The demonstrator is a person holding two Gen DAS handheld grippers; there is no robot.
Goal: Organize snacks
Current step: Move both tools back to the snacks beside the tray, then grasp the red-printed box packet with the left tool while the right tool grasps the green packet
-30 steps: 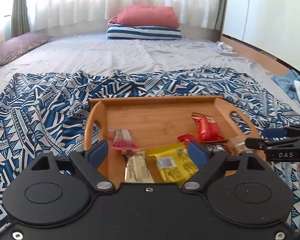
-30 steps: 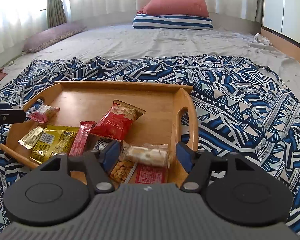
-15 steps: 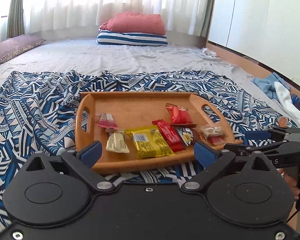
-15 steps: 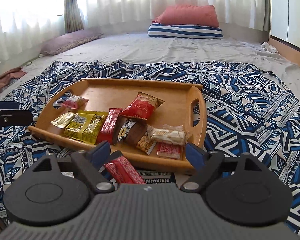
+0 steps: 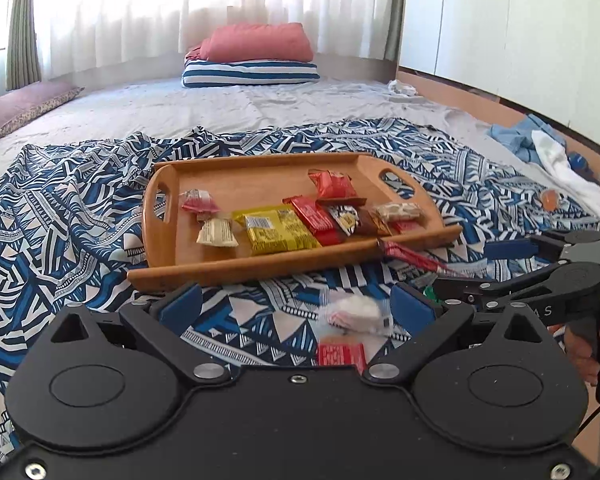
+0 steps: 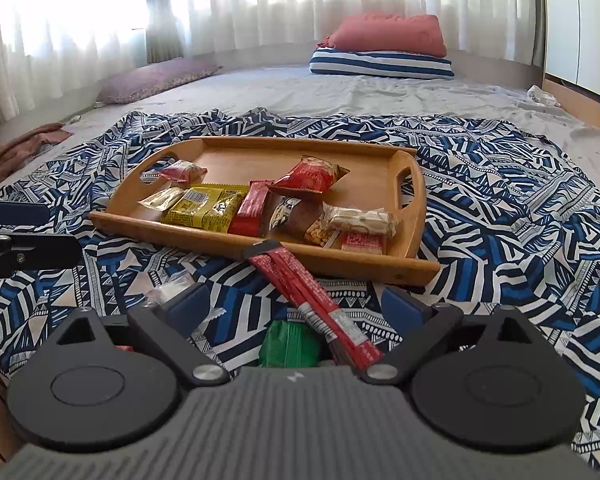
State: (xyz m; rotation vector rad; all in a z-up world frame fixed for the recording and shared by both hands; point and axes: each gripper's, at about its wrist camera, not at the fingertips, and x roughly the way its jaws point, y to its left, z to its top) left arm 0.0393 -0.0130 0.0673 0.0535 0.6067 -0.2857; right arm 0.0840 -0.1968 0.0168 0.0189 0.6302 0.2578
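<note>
Snacks lie in a row on the wooden tray [image 5: 188,268], which sits on the patterned cloth [image 5: 60,208] just beyond both grippers. Left gripper [image 5: 296,306] and right gripper [image 6: 296,306] have just been opening and stand wide, holding nothing; a long red packet [image 6: 300,284] lies loose between the right fingers, a white-wrapped snack [image 5: 356,312] between the left.

Blue-white geometric cloth [image 5: 80,208]; tan wooden tray [image 5: 260,176]; yellow wrapper [image 5: 278,230]; red stick packs [image 6: 312,296]; green packet [image 6: 290,344].

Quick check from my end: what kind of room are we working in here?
Most likely a bedroom: a wide grey-sheeted mattress, a red pillow stacked on a blue-and-white striped pillow, and sheer white curtains behind.
</note>
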